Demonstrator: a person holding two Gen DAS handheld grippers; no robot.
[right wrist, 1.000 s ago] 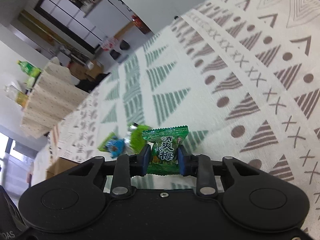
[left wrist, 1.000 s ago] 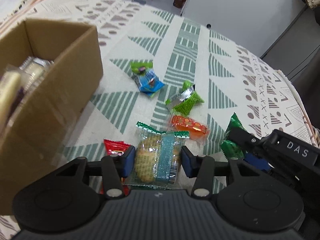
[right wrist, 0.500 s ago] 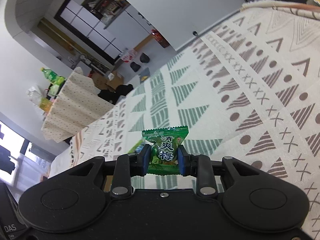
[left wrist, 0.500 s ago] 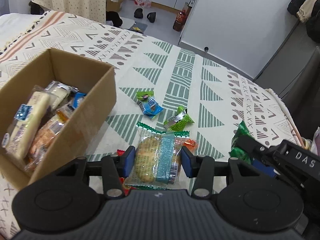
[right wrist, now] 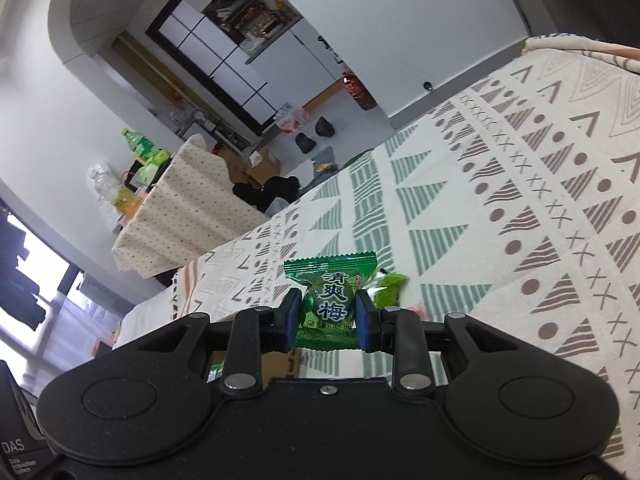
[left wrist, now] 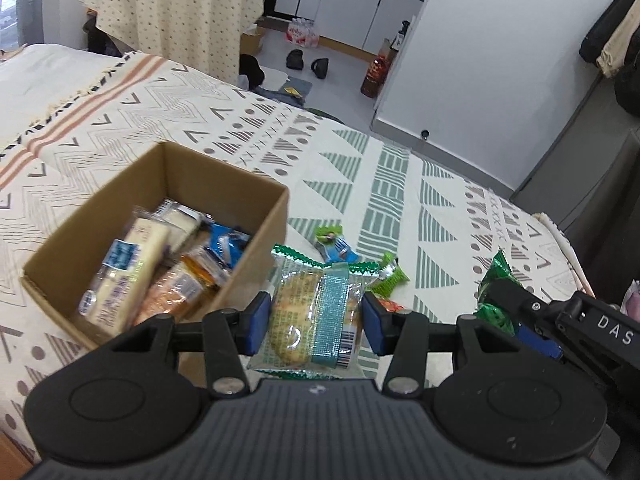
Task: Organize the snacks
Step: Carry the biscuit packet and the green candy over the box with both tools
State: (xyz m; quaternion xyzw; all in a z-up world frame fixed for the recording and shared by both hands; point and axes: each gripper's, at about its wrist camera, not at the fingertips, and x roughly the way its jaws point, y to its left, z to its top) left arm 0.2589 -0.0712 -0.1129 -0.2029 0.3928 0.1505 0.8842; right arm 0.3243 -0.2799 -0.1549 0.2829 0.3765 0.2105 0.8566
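Green candy [right wrist: 330, 304] labelled "清爽梅"

Far ahead of the tool stands a round table draped in a dotted cream cloth [left wrist: 176, 8]. Two dark shoes [left wrist: 306, 62] lie on the grey floor beyond the patterned bedspread [left wrist: 400, 184]. A red-labelled bottle [left wrist: 376, 74] stands by the white wall [left wrist: 500, 60]. White cabinets [left wrist: 360, 8] line the back.

Home: patterned bedspread [left wrist: 248, 128], floor shoes [left wrist: 307, 63]
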